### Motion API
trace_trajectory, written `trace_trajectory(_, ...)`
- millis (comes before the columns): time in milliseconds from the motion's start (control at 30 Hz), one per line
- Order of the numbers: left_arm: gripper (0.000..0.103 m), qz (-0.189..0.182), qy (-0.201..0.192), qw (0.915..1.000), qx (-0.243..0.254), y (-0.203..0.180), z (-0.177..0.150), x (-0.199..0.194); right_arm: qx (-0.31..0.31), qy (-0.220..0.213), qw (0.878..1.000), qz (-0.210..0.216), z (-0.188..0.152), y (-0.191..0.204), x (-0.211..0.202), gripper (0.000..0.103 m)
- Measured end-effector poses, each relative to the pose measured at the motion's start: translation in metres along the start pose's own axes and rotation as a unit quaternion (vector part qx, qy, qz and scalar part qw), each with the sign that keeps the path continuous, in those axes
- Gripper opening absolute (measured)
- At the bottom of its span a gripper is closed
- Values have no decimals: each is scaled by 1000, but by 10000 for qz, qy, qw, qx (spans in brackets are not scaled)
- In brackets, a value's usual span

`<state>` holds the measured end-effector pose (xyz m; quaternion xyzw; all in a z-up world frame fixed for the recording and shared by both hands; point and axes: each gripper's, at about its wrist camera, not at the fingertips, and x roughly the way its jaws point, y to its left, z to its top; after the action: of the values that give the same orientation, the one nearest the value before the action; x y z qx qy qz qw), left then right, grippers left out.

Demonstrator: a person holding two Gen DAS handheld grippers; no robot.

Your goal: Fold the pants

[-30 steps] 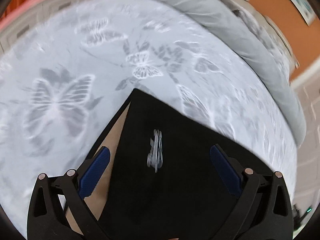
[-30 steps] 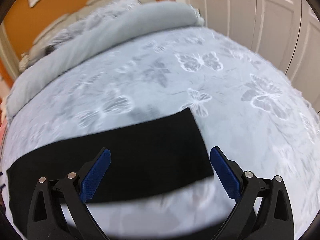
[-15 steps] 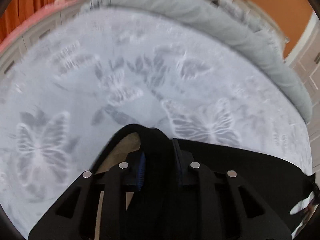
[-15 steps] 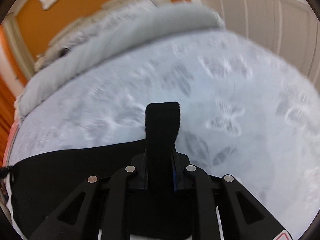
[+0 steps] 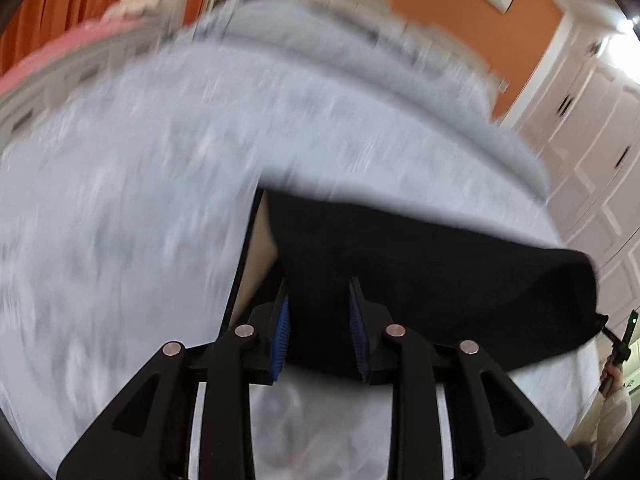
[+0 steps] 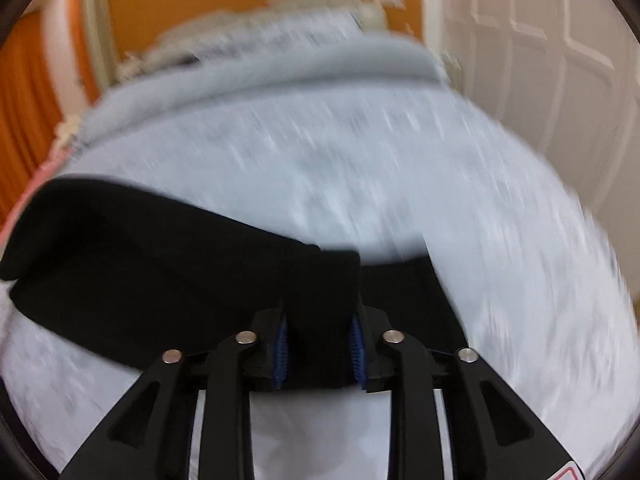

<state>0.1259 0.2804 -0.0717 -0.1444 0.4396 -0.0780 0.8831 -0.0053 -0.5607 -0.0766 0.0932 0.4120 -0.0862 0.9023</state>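
A: Why is the black pants (image 5: 420,280) fabric lifted off the bed (image 5: 120,200)?

B: To carry the fold across. The left hand-held gripper (image 5: 319,320) and right hand-held gripper (image 6: 319,344), jaws just eased slightly, each grasp a bunched edge.

Your bed (image 6: 400,168) wears a pale sheet; a grey rolled duvet (image 6: 280,64) lies along its far edge.

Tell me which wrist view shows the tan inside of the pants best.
The left wrist view. There the tan lining shows as a strip along the left edge of the black pants, beside the left gripper. The right wrist view shows only black cloth in the right gripper, no lining.
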Motion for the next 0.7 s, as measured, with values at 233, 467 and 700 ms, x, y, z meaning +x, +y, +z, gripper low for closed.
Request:
trace_trajectory(233,98,-94,-223,9911,-1311,15,-32,-23,1202,-519,9909,-309,-34,-32,-48,76)
trace_trajectory(467,98,-629,452,9787,-1903,-26,-17,14,1788,-610,9738,1269,-38,10,-78,86)
trace_trajectory(700,26,-65,1049,9780,-1801,-33,-13,61,2361,59,9632,1285,-19,23,-17,86)
